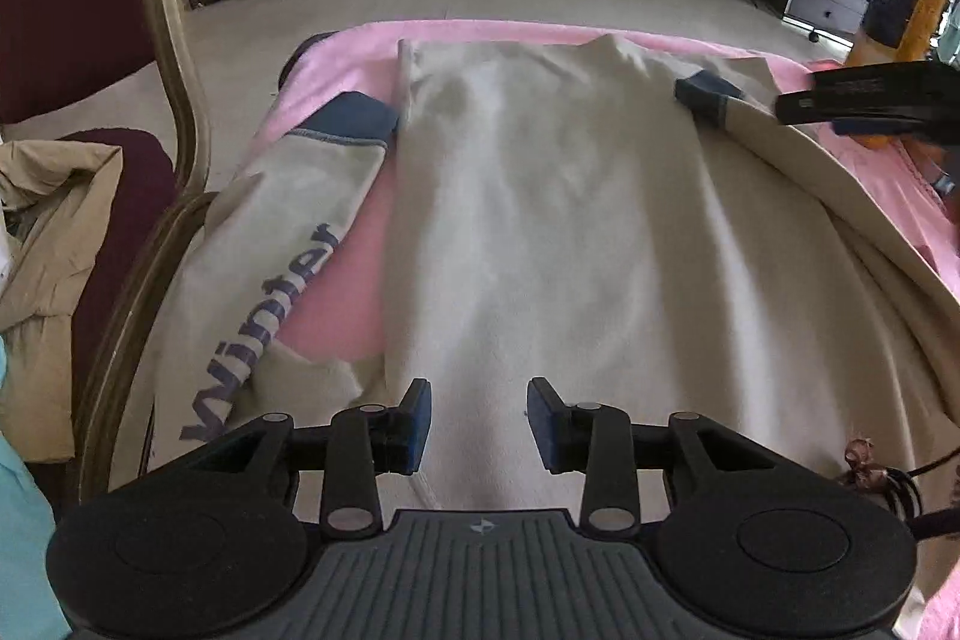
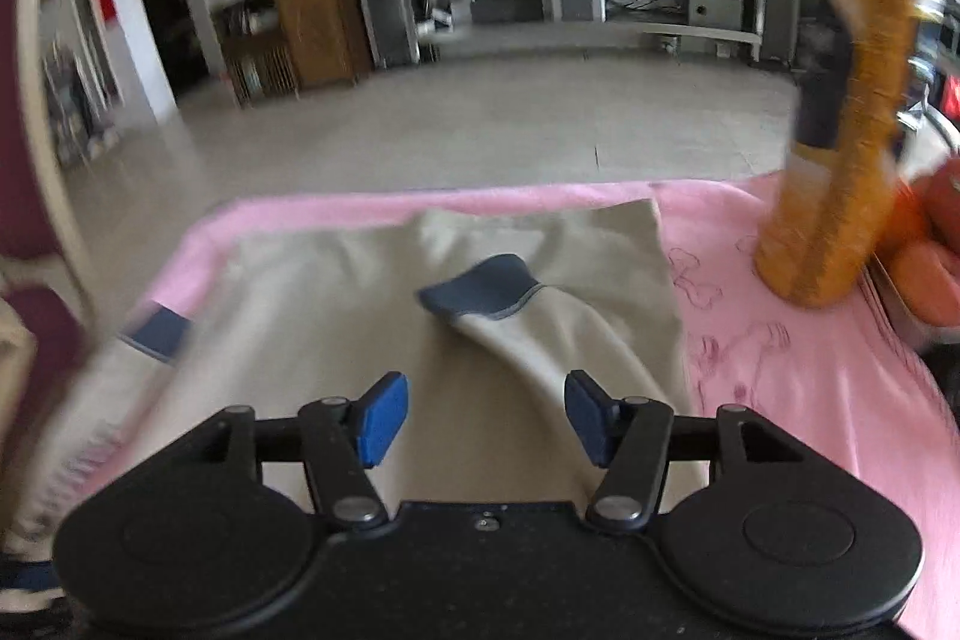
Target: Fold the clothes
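on the pink surface: the surface (image 1: 336,58) carries a beige sweatshirt (image 1: 540,232) spread flat, its hem at the far edge and its upper part nearest the cameras.
sweatshirt body: smooth and still full length; no cross fold shows yet.
right sleeve: the right sleeve (image 2: 528,334) already lies folded in over the body, blue cuff on the beige cloth. this looks like the one fold done.
left sleeve: the left sleeve (image 1: 282,244), printed with lettering, lies out to the side on the pink cover, not yet brought in.
left hand-held gripper: the left hand-held gripper (image 1: 478,421) hangs over the near part of the body, jaws apart, nothing between them.
right hand-held gripper: the right hand-held gripper (image 2: 486,415) is over the folded sleeve, jaws apart and empty; this view is blurred.
left to do: by my reading, the left sleeve, then the lengthwise folds.
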{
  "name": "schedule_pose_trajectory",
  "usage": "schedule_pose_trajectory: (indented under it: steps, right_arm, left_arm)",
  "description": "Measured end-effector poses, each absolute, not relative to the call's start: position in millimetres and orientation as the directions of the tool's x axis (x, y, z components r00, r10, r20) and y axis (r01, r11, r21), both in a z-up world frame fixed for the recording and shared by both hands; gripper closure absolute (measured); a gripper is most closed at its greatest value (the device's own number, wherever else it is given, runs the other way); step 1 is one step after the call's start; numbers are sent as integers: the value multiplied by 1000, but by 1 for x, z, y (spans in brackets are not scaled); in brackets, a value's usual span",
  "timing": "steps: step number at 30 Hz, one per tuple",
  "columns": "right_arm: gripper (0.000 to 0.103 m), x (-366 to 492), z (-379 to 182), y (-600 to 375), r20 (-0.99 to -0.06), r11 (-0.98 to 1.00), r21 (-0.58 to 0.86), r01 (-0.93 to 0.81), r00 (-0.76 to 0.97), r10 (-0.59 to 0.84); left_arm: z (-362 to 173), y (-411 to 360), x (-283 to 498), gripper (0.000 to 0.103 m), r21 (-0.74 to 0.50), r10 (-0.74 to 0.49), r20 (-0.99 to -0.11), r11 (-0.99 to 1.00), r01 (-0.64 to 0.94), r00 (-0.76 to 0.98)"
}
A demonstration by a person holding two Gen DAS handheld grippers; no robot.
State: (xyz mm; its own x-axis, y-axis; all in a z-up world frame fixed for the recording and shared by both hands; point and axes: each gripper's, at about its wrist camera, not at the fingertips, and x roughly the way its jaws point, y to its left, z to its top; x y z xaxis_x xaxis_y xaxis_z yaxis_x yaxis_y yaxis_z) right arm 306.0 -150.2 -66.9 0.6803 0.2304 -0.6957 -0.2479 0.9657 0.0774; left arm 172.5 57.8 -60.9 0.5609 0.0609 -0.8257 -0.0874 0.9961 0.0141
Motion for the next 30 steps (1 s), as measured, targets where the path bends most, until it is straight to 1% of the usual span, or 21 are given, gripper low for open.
schedule_pose_trajectory:
  steps: [4, 6, 7, 8, 9, 10, 11, 13, 15, 18, 21, 24, 26, 28, 30]
  right_arm:
    - [46, 337, -92, -116, -719, 943, -101, -316, 678, 150]
    - [51, 344, -103, -101, -726, 920, -184, -345, 679, 109]
    - [61, 347, -108, -95, -729, 907, -219, -359, 678, 92]
    - [77, 348, -112, -90, -733, 895, -249, -370, 676, 75]
    - [85, 348, -115, -86, -736, 883, -279, -377, 675, 55]
    - [100, 345, -115, -83, -731, 875, -308, -373, 682, 33]
    - [101, 344, -113, -83, -718, 875, -322, -361, 696, 23]
    - [101, 331, -92, -96, -685, 909, -274, -315, 727, 45]
    - [101, 313, -64, -116, -647, 946, -192, -261, 758, 78]
    - [101, 269, -11, -169, -569, 986, 8, -166, 810, 141]
    - [101, 207, 35, -243, -457, 971, 234, -55, 875, 160]
    - [101, 149, 59, -316, -355, 922, 386, 45, 929, 103]
    - [101, 119, 62, -360, -307, 897, 428, 108, 951, 32]
    - [101, 102, 60, -400, -294, 881, 441, 171, 955, -37]
    - [101, 98, 48, -436, -318, 854, 469, 226, 945, -75]
  left_arm:
    - [-64, 56, 180, 68, -1, 46, -832, 997, -83, 553]
    - [-68, 55, 183, 67, -4, 38, -836, 997, -75, 547]
    - [-69, 53, 183, 67, 1, 40, -837, 997, -71, 546]
    - [-70, 53, 184, 67, 6, 43, -837, 998, -70, 545]
    - [-70, 52, 184, 67, 8, 45, -838, 998, -69, 545]
    - [-69, 52, 184, 67, 7, 44, -837, 998, -69, 546]
    - [-69, 52, 184, 67, 6, 43, -836, 998, -69, 547]
    - [-66, 53, 181, 67, 1, 42, -827, 997, -72, 561]
    - [-61, 53, 176, 68, -7, 39, -809, 997, -76, 586]
    - [-52, 51, 164, 68, -32, 18, -773, 997, -67, 634]
    - [-40, 46, 147, 69, -64, -19, -740, 997, -42, 672]
    - [-27, 40, 127, 68, -120, -70, -712, 993, -23, 699]
    - [-20, 33, 115, 68, -154, -96, -704, 988, -20, 703]
    - [-19, 21, 101, 68, -170, -117, -710, 986, -6, 695]
    - [-22, 4, 91, 68, -159, -133, -730, 987, 23, 671]
